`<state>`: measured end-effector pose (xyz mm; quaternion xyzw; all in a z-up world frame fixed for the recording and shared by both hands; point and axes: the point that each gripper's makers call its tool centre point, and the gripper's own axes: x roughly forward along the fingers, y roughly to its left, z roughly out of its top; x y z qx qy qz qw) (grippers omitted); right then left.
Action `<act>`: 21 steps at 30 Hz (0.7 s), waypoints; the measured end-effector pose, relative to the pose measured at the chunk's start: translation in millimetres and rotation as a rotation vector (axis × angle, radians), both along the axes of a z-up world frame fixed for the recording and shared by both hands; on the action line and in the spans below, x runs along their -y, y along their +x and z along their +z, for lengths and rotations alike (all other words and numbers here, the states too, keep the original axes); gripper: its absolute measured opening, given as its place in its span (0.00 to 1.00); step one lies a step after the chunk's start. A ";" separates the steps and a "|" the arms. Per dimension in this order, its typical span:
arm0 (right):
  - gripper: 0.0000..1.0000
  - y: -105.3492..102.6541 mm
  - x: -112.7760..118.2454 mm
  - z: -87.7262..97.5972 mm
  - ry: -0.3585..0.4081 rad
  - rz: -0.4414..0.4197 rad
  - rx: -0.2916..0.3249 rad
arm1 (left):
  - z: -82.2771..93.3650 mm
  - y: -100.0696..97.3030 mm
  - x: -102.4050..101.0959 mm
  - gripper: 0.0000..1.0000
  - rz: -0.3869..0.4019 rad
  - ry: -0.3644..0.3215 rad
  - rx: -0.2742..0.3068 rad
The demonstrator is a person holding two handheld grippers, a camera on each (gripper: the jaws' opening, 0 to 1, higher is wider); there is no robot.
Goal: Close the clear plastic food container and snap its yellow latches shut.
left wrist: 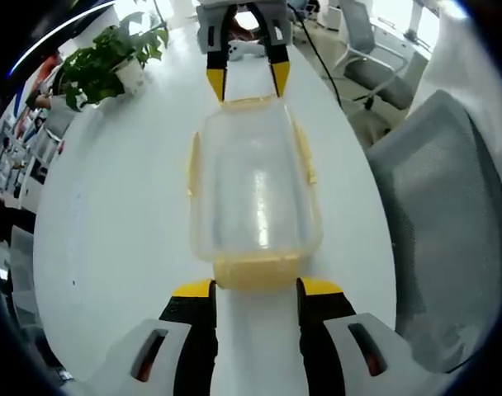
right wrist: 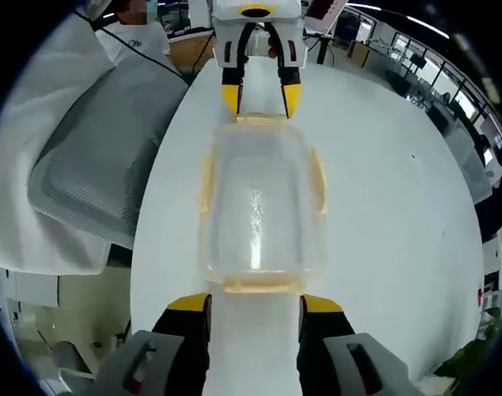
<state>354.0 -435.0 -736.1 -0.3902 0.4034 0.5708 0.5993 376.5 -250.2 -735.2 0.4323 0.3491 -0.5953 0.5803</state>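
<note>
Container [left wrist: 255, 186] sits mid-frame on white table [left wrist: 111, 239], lid already on. Left gripper [left wrist: 257, 289] at near end, right gripper [left wrist: 248, 81] at far end, both wide, holding nothing. Yellow latches [left wrist: 305, 153] along sides seem unsnapped; latching remains, probably.

office / meeting room: long white conference table [left wrist: 111, 214], grey mesh office chairs [left wrist: 449, 223] alongside, potted plant [left wrist: 111, 62] on the table, more desks and chairs [right wrist: 437, 78] behind
</note>
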 end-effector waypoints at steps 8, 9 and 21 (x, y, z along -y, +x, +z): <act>0.44 5.3 -1.1 14.9 0.062 -0.175 -0.018 | 12.3 -0.9 -4.8 0.35 0.070 -0.051 -0.030; 0.44 5.2 -1.2 15.9 0.057 -0.180 -0.009 | 14.3 -0.4 -4.3 0.35 0.075 -0.058 -0.027; 0.44 12.5 -17.3 30.6 0.122 -0.389 -0.013 | 26.7 9.2 7.5 0.43 0.244 -0.155 -0.007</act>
